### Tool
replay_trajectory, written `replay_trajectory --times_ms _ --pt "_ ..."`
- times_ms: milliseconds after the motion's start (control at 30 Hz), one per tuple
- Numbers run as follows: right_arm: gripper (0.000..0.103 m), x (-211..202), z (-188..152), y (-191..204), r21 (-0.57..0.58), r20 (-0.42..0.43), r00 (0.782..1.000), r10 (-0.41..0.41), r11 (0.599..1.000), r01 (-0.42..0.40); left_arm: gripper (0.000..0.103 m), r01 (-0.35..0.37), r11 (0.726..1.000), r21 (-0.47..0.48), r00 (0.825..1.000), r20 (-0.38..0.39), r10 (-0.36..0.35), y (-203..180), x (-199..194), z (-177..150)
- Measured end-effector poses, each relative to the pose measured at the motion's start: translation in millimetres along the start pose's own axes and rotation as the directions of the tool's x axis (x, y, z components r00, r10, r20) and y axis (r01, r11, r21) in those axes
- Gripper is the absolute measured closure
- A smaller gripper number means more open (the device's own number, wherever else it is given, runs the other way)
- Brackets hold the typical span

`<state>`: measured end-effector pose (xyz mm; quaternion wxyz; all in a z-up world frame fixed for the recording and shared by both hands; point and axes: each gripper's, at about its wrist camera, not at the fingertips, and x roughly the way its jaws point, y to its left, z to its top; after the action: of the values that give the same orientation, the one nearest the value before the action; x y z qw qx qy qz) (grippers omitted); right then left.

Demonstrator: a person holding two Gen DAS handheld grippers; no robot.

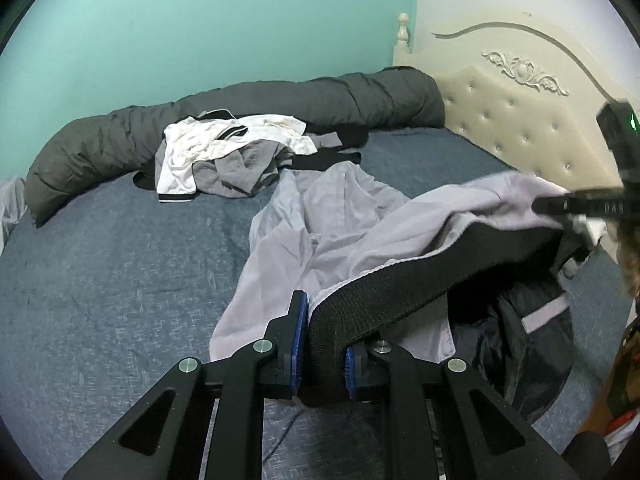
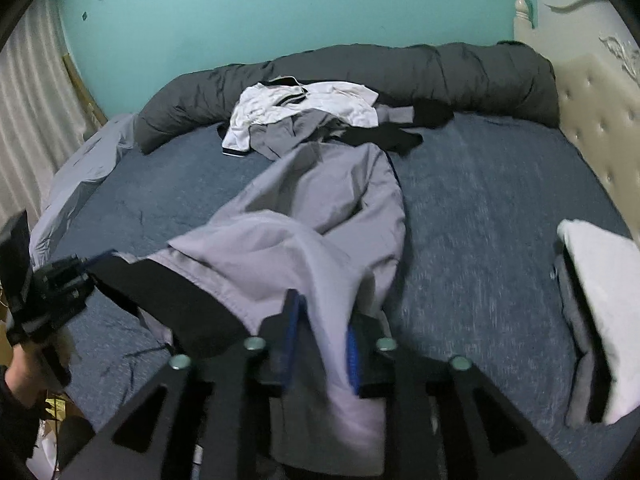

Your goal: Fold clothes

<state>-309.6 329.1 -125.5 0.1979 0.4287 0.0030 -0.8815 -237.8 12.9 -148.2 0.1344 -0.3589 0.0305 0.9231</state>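
Left fingers point(image 1: 322, 344) clamped on black waistband point(image 1: 400, 296); right fingers point(image 2: 324, 344) loosely around grey fabric point(image 2: 320, 216).

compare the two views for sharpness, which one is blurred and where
Left wrist view: mostly sharp, the black ribbed waistband and blue woven bedsheet show crisp texture; only the right gripper at the right edge is smeared. Right wrist view: motion blur across the near part, softening the pale grey trousers; the dark grey rolled duvet is clearer. Both bend toward a dark round rim.
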Motion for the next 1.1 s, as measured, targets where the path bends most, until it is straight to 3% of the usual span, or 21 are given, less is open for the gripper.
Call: replay_trajectory --times_ms 167,233,333,700,833,967,1100 --pt "0.068 -11 -19 -7 -0.024 0.041 0.999 -0.032 0.999 0.033 0.086 0.001 1.000 0.011 1.000 -0.027 -0.001 -5 12 3" --pt "0.056 -16 -27 1 -0.071 0.066 0.997 -0.028 0.997 0.032 0.086 0.002 1.000 0.018 0.999 -0.034 -0.001 -7 16 4" --pt "0.049 -13 -36 14 -0.132 0.047 0.999 0.002 0.991 0.004 0.086 0.001 1.000 0.026 0.999 -0.039 0.000 -11 19 3" --pt "0.048 51 -57 62 -0.237 -0.060 0.998 0.000 0.971 -0.015 0.086 0.000 1.000 0.020 0.998 -0.059 0.001 -16 27 4" --pt "0.048 71 -57 73 -0.263 -0.075 0.996 -0.045 0.965 0.024 0.086 0.005 1.000 0.015 0.998 -0.065 -0.004 -15 30 4" --pt "0.048 82 -55 67 -0.253 -0.057 0.990 -0.132 0.961 0.113 0.085 0.007 1.000 0.012 0.998 -0.064 -0.006 -13 33 3" --pt "0.064 84 -50 51 -0.171 -0.044 0.986 -0.163 0.973 0.153 0.084 0.003 1.000 0.024 0.998 -0.069 -0.001 -14 37 0"
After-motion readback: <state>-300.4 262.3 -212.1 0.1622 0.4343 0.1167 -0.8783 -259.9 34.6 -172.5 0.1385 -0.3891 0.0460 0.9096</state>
